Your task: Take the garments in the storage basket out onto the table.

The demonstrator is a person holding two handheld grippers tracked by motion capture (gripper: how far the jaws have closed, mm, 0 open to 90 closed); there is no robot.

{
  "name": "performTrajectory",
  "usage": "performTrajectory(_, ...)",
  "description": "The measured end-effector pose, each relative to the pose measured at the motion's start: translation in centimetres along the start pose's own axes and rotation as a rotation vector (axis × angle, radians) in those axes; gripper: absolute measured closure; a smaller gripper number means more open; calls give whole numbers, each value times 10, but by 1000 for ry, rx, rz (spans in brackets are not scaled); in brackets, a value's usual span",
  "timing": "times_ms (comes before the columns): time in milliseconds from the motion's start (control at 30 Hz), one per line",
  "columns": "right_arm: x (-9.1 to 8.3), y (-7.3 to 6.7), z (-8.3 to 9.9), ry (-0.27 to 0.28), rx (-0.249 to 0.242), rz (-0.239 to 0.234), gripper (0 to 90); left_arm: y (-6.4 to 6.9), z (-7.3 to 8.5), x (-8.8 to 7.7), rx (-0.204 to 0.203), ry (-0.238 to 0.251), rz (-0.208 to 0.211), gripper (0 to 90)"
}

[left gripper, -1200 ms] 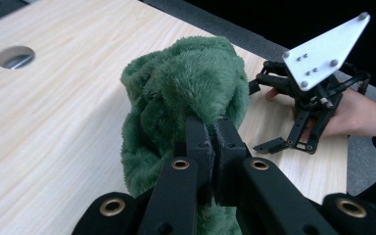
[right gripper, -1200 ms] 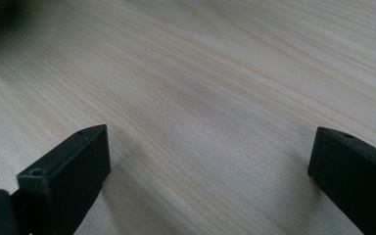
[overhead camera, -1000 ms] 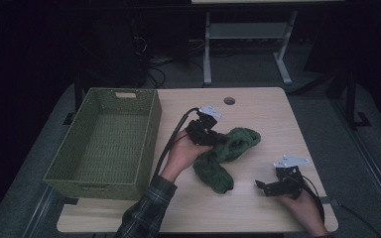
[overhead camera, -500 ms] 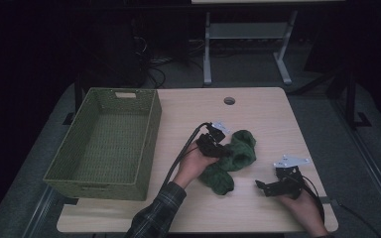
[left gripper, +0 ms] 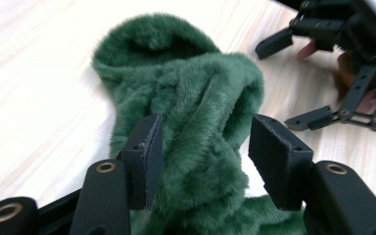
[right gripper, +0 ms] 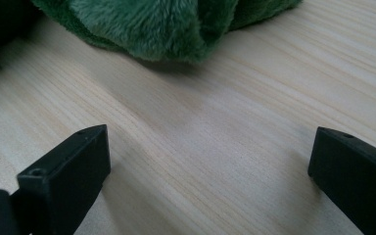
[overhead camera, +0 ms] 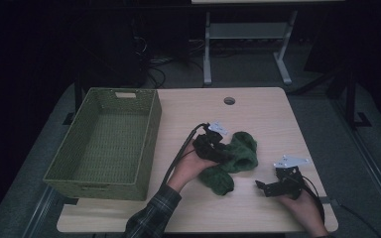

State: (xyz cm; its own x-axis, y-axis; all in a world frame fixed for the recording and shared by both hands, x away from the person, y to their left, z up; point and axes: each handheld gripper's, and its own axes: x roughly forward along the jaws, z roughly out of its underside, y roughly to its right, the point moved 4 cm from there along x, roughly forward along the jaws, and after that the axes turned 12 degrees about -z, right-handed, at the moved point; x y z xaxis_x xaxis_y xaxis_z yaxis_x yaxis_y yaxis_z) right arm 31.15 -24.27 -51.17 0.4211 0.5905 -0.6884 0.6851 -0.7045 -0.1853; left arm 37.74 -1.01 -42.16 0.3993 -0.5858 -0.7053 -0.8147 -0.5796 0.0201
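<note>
Item: green plush fabric, soft, light, floppy; grab bunched fold. L gripper jaws apart, straddling it. R gripper jaws wide apart.

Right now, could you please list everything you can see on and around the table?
Basket: one, green woven, empty, on the table's left side.
Fuzzy cloth: one, dark green, bunched near the table's middle.
Table: one, light wood, with a round hole near its far edge.
Stand: one, pale metal legs, on the floor beyond the table.
Left tool: black, jaws open around a fold of the cloth.
Right tool: black, open, low over bare wood right of the cloth.
Hands: two; a plaid sleeve on the left.
</note>
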Motion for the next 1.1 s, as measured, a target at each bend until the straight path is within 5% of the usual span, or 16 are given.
performTrajectory(100,0,0,0,0,2,0,17,0,0,-12,-15,15,-4,462)
performTrajectory(267,0,-1,0,1,1,0,17,6,10,-25,21,-7,-18,475)
performTrajectory(633,0,-1,0,2,-1,0,17,24,58,-54,21,9,-12,540)
performTrajectory(800,0,-1,0,1,-1,0,17,32,75,-48,36,-17,-11,552)
performTrajectory(1100,0,-1,0,1,-2,0,17,32,88,-14,78,-81,-58,528)
